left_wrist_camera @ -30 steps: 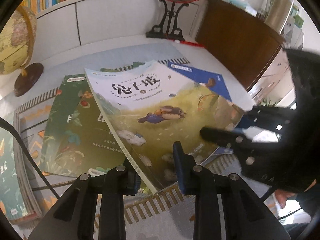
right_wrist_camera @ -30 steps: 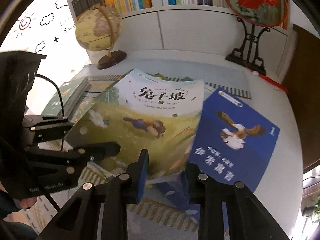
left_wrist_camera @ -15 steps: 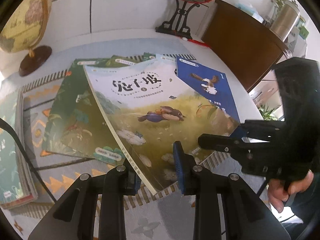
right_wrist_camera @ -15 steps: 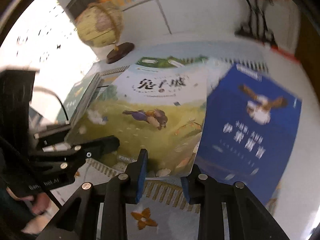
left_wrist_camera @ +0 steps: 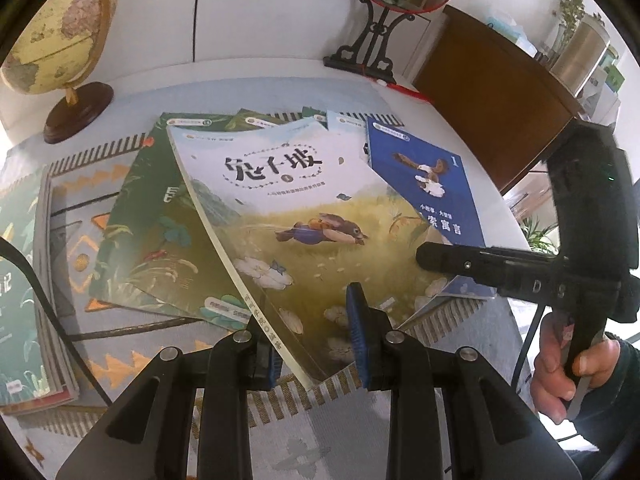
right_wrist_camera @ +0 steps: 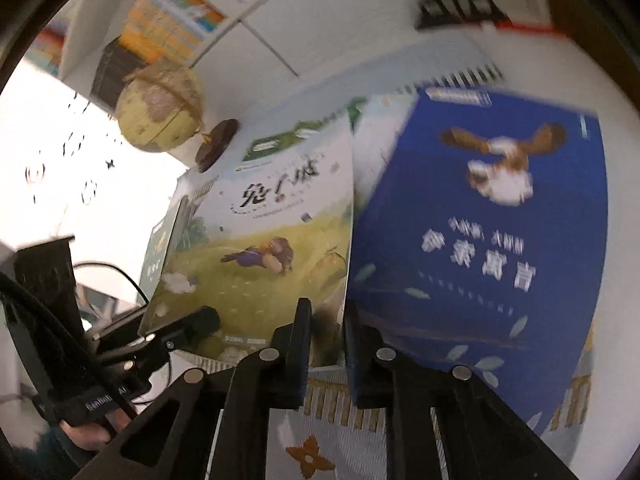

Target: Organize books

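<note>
While motion blur smears my right view, my left gripper [left_wrist_camera: 316, 332] pinches the meadow-covered rabbit book [left_wrist_camera: 288, 216]; my right gripper [right_wrist_camera: 326, 336] has just closed on its near edge, contact hard to see.

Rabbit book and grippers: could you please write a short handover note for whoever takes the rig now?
Left gripper: shut on the rabbit book's spine corner, holding it tilted over the green books.
Right gripper: jaws just closed, shut, that book's right corner between them; grip unclear.
Done: a stack at far left.
Left: rabbit book, blue book, green books to gather.
</note>
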Available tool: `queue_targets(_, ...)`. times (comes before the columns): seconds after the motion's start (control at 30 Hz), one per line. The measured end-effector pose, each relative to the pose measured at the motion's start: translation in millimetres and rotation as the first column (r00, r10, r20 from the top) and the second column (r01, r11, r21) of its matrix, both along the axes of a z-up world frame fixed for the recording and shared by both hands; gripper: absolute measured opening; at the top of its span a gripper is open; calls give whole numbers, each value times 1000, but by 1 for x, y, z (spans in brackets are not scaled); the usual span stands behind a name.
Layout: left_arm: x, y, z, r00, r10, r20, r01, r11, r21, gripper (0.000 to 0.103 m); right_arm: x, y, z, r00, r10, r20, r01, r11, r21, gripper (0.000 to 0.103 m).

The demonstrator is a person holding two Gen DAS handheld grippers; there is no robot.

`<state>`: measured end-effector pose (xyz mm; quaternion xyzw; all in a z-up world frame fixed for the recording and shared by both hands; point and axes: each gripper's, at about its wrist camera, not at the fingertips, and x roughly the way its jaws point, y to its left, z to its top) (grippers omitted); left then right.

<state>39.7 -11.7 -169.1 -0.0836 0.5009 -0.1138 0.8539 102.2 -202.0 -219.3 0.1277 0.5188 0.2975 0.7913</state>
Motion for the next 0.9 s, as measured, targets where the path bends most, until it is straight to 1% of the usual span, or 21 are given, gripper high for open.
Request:
queue_targets(0.07, -4, -1, 7, 1000, -3, 17, 3, 999, 32, 25, -8, 11, 12, 996, 43, 75, -38, 997, -63, 14)
queue_targets(0.13, -9, 1, 13, 1000, 1, 28, -2, 999, 49, 25, -16, 24, 24, 984, 101, 147, -82, 989, -124, 14)
queue_targets(0.2, -13, 9, 19, 999, 16, 30, -17, 999, 40, 25, -24, 32, 33, 973, 141, 184, -114, 982, -152, 14)
queue_targets(0.3, -22, 26, 30, 998, 41, 38, -42, 999, 25, 25, -30, 41, 43, 966, 167, 198, -143, 981, -130, 14)
queue_targets(0.43, -38, 45, 50, 995, 57, 80, -61, 997, 56, 25, -44, 58, 61, 950, 187, 250, -165, 980, -107, 14)
queue_targets(0.57, -50, 73, 70, 988, 93, 120, -102, 993, 65, 25, -51, 87, 79, 938, 203, 282, -187, 979, -83, 14)
queue_targets(0.67, -59, 101, 85, 980, 123, 154, -136, 987, 81, 25, -56, 116, 94, 923, 225, 311, -213, 974, -73, 14)
queue_targets(0.73, -64, 127, 94, 973, 148, 176, -166, 982, 92, 25, -58, 139, 101, 912, 244, 330, -231, 970, -79, 15)
queue_targets(0.9, -70, 182, 100, 958, 204, 201, -229, 967, 112, 25, -60, 202, 106, 898, 282, 338, -277, 959, -63, 16)
